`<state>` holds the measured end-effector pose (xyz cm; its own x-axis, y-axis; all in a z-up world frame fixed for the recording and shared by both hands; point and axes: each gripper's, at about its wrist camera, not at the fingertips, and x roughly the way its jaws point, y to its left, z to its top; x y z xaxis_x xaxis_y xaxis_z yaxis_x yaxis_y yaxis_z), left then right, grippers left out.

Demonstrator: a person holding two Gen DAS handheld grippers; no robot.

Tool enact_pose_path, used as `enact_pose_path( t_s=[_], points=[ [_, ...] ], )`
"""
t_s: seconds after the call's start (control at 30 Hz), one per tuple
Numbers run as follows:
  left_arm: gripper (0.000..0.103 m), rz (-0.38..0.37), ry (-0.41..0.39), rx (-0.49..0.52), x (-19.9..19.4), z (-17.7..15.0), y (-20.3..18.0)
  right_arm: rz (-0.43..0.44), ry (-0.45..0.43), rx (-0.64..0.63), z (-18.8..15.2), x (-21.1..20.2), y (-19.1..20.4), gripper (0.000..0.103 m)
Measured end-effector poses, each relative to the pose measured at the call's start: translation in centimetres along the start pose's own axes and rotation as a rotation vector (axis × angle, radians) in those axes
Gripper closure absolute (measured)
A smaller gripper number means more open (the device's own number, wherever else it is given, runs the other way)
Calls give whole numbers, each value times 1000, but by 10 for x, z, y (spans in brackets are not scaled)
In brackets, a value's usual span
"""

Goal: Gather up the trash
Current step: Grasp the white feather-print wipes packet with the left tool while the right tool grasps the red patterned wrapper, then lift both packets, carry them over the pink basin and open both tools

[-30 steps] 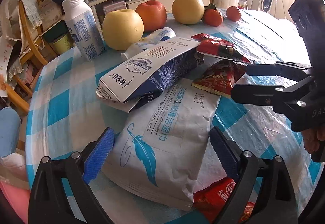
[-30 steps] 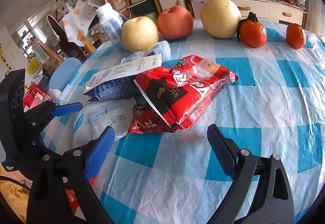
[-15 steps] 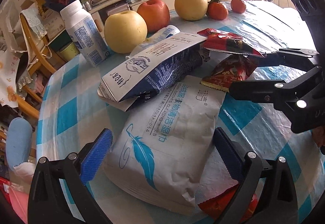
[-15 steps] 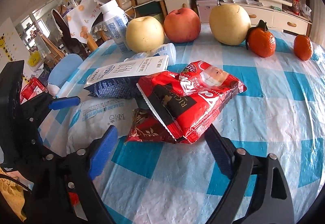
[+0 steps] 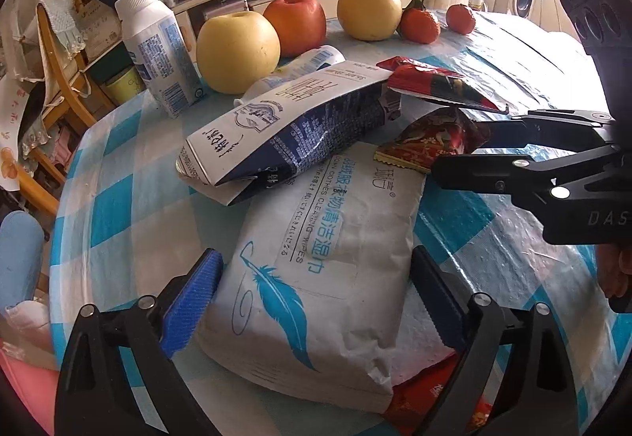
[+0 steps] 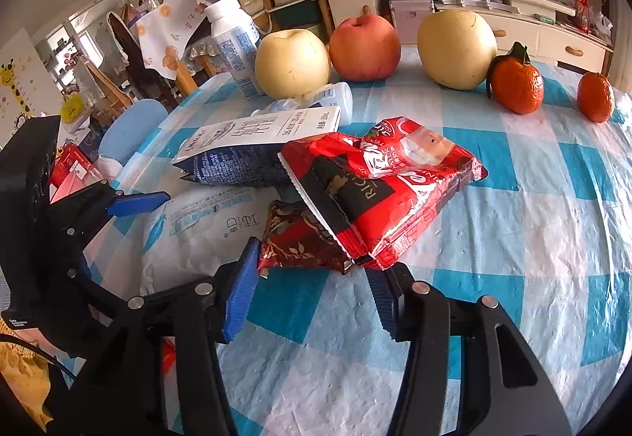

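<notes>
A pile of trash lies on the checked tablecloth [image 5: 118, 215]. A white wet-wipes pack [image 5: 328, 262] with a blue feather sits between the open fingers of my left gripper [image 5: 316, 294]. A crushed milk carton [image 5: 284, 128] rests on its far end. My right gripper [image 6: 312, 290] is open, its fingers either side of the near edge of a dark red wrapper [image 6: 304, 238] and a big red snack bag [image 6: 387, 183]. In the left wrist view the right gripper [image 5: 470, 147] reaches the dark red wrapper [image 5: 430, 140] from the right.
Behind the trash stand two yellow pears [image 6: 292, 68], a red apple [image 6: 363, 49], two tangerines [image 6: 517, 84], an upright white bottle [image 5: 154, 49] and a lying one [image 6: 331, 100]. Another red wrapper [image 5: 434, 392] lies under the wipes pack. Chairs and shelves lie beyond the table's edge.
My right gripper has moved forward onto the red wrappers and its fingers have narrowed around them. My left gripper has edged forward around the wipes pack.
</notes>
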<state>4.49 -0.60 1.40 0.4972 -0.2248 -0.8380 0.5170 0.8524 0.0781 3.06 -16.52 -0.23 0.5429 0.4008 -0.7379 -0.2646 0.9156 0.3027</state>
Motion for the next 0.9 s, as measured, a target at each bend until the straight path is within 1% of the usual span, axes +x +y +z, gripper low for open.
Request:
enact_pose_path(
  t_s=[0.13, 0.27, 0.6, 0.9],
  points=[
    [19, -13, 13, -5, -3, -2, -4, 10, 0, -1, 0, -4, 1, 51],
    [21, -9, 14, 2, -6, -5, -8, 17, 2, -15, -1, -6, 6, 51],
    [26, 10, 1, -82, -13, -13, -6, 46, 2, -15, -3, -11, 11, 52],
    [29, 34, -7, -149, -27, -30, -2, 83, 7, -45, -8, -15, 26, 52]
  ],
)
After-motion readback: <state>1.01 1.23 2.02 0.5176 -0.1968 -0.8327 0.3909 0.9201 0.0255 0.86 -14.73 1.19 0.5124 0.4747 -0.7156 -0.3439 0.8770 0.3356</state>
